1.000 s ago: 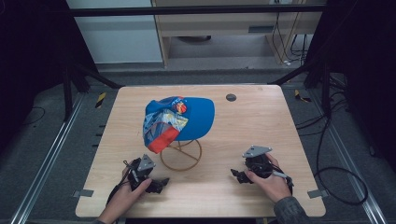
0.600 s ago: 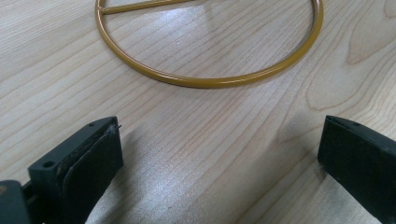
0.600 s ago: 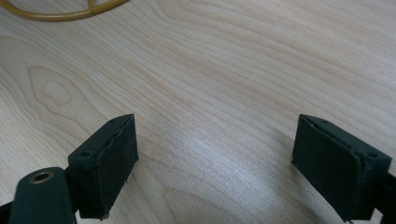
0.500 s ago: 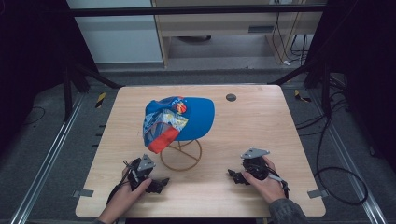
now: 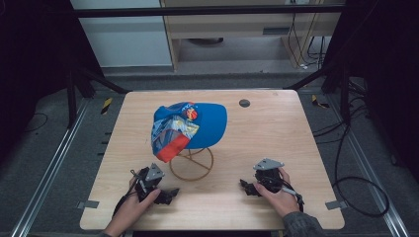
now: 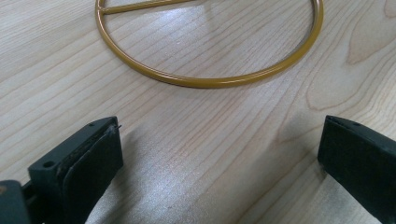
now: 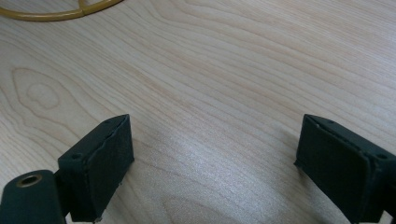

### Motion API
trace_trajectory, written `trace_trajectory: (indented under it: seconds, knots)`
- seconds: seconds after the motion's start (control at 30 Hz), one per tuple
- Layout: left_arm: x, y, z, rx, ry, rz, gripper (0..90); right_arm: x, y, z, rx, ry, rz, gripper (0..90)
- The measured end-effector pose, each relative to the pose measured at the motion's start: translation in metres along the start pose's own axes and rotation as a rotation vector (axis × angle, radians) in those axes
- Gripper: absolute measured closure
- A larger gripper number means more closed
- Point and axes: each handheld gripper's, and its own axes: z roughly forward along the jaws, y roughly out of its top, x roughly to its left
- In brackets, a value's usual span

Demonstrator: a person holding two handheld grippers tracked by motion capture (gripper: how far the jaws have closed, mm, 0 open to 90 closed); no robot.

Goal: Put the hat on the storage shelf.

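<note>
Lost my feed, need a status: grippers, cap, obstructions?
Left gripper and right gripper open, empty, low over the table. Blue cap on its gold wire stand, untouched. Nothing between.

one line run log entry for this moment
left tool: open, empty | right tool: open, empty | cap: on wire stand | table: both tools low

A lab recording bay

I am sitting at a bare wooden table (image 5: 296, 148) ringed by black frame bars (image 5: 207, 11), with loose cables (image 5: 346, 163) trailing over the grey carpet (image 5: 49, 158).
</note>
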Motion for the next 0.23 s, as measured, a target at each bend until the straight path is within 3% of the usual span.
trace_trajectory:
  seconds: [0.23]
  knots:
    - [0.0000, 0.0000, 0.0000, -0.001, 0.000, 0.000, 0.0, 0.0002, 0.0001, 0.0004, 0.008, -0.018, 0.015, 7.9]
